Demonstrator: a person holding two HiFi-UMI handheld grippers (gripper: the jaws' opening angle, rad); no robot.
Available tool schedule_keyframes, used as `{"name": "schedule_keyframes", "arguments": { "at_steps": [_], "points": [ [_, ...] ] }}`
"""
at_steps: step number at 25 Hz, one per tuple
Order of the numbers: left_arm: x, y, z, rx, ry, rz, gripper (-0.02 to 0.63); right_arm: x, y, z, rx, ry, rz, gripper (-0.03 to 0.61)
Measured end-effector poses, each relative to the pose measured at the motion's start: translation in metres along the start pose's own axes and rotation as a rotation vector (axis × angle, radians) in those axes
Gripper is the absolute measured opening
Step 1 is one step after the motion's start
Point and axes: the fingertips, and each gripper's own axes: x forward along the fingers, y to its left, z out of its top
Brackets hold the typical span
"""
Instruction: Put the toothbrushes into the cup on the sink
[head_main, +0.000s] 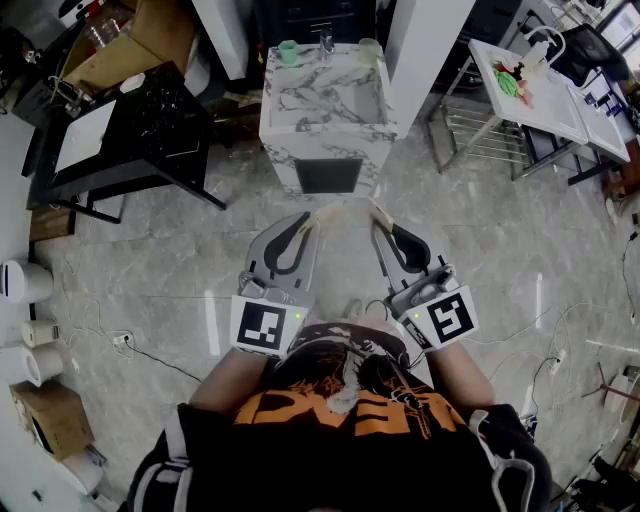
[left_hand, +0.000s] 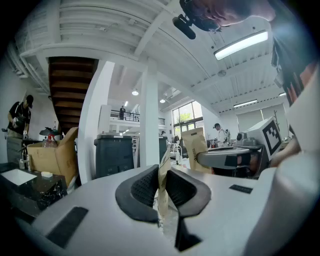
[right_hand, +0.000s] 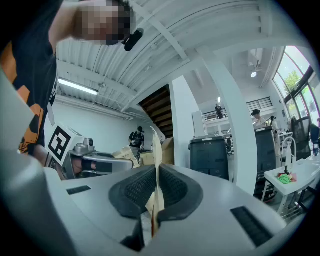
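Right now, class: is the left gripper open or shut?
The left gripper is shut: its pads press both sides of a thin tan packet.

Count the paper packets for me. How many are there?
2. One paper packet is pinched in the left tool, the other in the right tool. More may be hidden out of view.

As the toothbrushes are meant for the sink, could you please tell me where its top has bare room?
The sink has bare marble rim along the front edge and beside the basin. The back edge is crowded: green cup at the left corner, tap in the middle, pale cup at the right corner.
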Motion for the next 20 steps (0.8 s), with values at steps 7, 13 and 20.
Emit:
{"name": "schedule_keyframes", "arguments": {
  "at_steps": [7,13,20],
  "points": [
    [0.003,-0.013,-0.001,-0.006,0.012,-0.002,0.051,-0.011,-0.005,0.000,0.007,0.001,0.001,0.034],
    [0.011,-0.027,-0.001,-0.001,0.016,-0.007,0.051,-0.021,-0.015,-0.001,0.010,-0.003,0.005,0.034],
    [0.025,-0.045,-0.001,-0.003,0.026,-0.003,0.051,-0.037,-0.036,0.002,0.039,-0.023,0.011,0.034]
  ]
}}
